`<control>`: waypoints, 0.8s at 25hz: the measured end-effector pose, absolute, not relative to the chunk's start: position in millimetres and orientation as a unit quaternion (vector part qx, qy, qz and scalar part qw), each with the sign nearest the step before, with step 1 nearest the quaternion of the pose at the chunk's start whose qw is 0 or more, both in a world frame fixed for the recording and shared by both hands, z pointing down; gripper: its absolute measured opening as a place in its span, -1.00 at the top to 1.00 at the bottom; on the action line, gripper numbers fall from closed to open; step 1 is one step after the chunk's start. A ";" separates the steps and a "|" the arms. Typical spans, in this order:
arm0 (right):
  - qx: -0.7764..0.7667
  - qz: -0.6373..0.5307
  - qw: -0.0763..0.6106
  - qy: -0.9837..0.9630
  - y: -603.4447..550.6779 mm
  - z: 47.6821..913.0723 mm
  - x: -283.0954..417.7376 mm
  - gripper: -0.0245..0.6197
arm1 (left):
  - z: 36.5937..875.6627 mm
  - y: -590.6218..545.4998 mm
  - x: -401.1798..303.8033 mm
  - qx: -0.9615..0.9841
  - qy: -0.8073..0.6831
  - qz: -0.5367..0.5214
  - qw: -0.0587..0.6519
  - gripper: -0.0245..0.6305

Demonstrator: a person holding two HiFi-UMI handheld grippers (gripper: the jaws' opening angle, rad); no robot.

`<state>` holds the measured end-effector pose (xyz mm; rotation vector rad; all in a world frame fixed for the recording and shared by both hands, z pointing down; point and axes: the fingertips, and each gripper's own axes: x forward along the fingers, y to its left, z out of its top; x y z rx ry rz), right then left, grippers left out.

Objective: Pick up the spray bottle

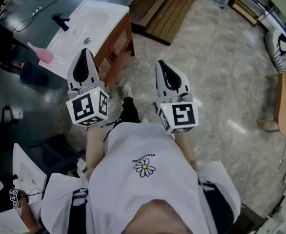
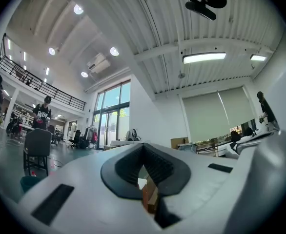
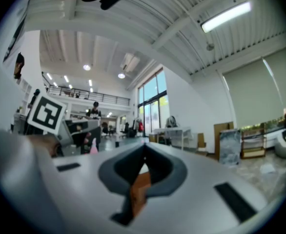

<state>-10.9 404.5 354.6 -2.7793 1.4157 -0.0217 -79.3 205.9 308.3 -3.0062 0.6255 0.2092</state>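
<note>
Spray bottle [image 1: 44, 55] on vanity top [image 1: 109, 11], near-left corner; faucet [image 1: 61, 22] farther along (wooden platform [image 1: 165, 6] right of vanity).

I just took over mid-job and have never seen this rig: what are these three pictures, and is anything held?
No robot arm: a person holds a two-jaw tool in each hand. The head view looks down from a camera on the person's head and shows the left tool and right tool, each carrying a marker cube. The two gripper views look along each tool's jaws. Both are shut, with nothing between them. The pink spray bottle sits untouched on the white washbasin, ahead to the left.
</note>
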 end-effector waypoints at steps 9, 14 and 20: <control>-0.889 0.020 0.017 0.457 397.1 339.6 -2.1 0.83 | 301.4 210.6 -58.9 -0.979 0.181 0.084 0.041 0.88; -0.884 0.009 0.007 0.467 379.4 349.6 0.9 0.83 | 310.0 200.6 -53.1 -0.979 0.185 0.076 0.041 0.88; -0.882 0.021 0.010 0.470 361.3 345.2 12.0 0.83 | 315.7 181.4 -31.0 -0.980 0.179 0.077 0.029 0.88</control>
